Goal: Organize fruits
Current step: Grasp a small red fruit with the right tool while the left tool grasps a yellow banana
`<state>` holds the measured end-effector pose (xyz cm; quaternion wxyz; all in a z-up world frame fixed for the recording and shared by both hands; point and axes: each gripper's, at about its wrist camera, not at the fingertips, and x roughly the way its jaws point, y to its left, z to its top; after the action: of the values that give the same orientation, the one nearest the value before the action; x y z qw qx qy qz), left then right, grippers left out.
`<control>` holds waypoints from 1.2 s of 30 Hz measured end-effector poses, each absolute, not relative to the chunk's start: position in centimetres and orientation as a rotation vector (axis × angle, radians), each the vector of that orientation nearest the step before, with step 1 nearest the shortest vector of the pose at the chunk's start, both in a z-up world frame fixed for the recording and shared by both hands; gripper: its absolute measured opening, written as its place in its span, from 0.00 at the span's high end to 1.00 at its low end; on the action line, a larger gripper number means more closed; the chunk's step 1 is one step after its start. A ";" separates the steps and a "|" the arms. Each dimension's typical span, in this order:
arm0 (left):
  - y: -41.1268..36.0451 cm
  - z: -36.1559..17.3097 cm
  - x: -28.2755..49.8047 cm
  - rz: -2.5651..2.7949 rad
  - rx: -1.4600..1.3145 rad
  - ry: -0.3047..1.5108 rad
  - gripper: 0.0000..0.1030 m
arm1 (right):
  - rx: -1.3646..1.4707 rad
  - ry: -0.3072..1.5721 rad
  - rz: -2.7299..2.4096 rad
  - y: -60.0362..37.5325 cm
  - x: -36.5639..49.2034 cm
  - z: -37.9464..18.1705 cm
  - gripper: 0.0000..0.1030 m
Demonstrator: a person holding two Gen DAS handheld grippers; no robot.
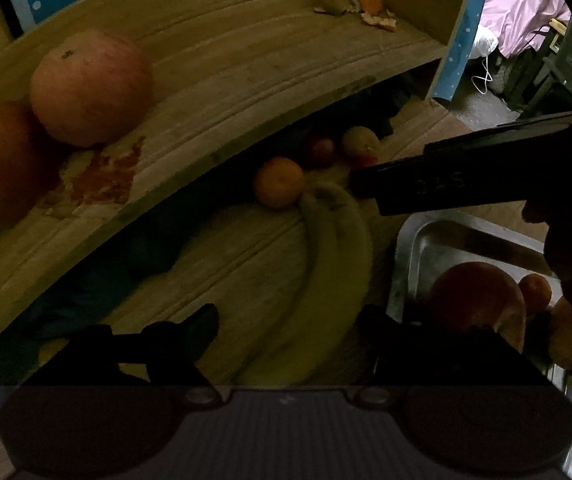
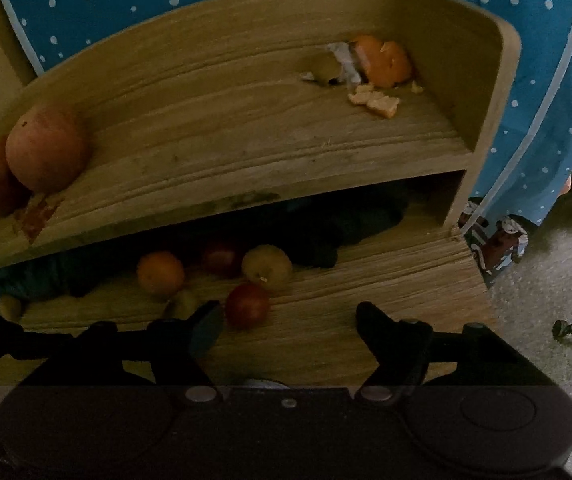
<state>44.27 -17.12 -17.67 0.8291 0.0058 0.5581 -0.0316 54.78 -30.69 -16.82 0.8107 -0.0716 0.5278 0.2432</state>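
**Fruits on a two-level wooden shelf, both grippers empty**

The left gripper (image 1: 290, 328) hangs over the lower board of the wooden shelf (image 1: 245, 56). Its jaws are spread wide and hold nothing; the bananas (image 1: 326, 272) lie between them on the board. Just beyond the banana tips rests a small orange (image 1: 279, 182), and behind it, under the upper board, sit a red fruit (image 1: 318, 151) and a yellowish fruit (image 1: 361, 142). To the right of the bananas stands a metal tray (image 1: 418, 248) with a large reddish fruit (image 1: 478, 300) and a small orange fruit (image 1: 534, 293) inside. Above the tray, the dark body of the other tool reaches in from the right.

On the upper board, at the left end, a big pink-orange fruit (image 1: 90, 89) touches another fruit beside it. At the far right end lie orange peels (image 2: 382, 68) and scraps.

The right gripper (image 2: 290, 320) is also spread open and empty, low over the lower board. A red apple (image 2: 247, 305) lies just in front of its left finger (image 2: 201, 328).
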 end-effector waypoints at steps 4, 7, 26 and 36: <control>-17.1 -17.6 44.2 -0.065 0.009 1.180 0.21 | -0.170 1.115 0.521 -30.3 54.8 -17.1 0.27; -17.2 -17.4 44.0 -0.070 0.019 1.169 0.23 | -0.199 1.102 0.517 -30.0 54.7 -17.2 0.30; -17.8 -17.3 43.7 -0.128 0.024 1.147 0.51 | -0.212 1.057 0.533 -30.0 53.2 -16.7 0.76; -17.0 -16.9 42.1 -0.142 0.012 1.152 0.57 | -0.179 1.053 0.530 -30.5 52.1 -16.4 0.62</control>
<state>42.14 -17.01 -16.92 0.8364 0.0058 0.5440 -0.0669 52.10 -30.48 -16.36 0.8275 -0.0843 0.4959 0.2494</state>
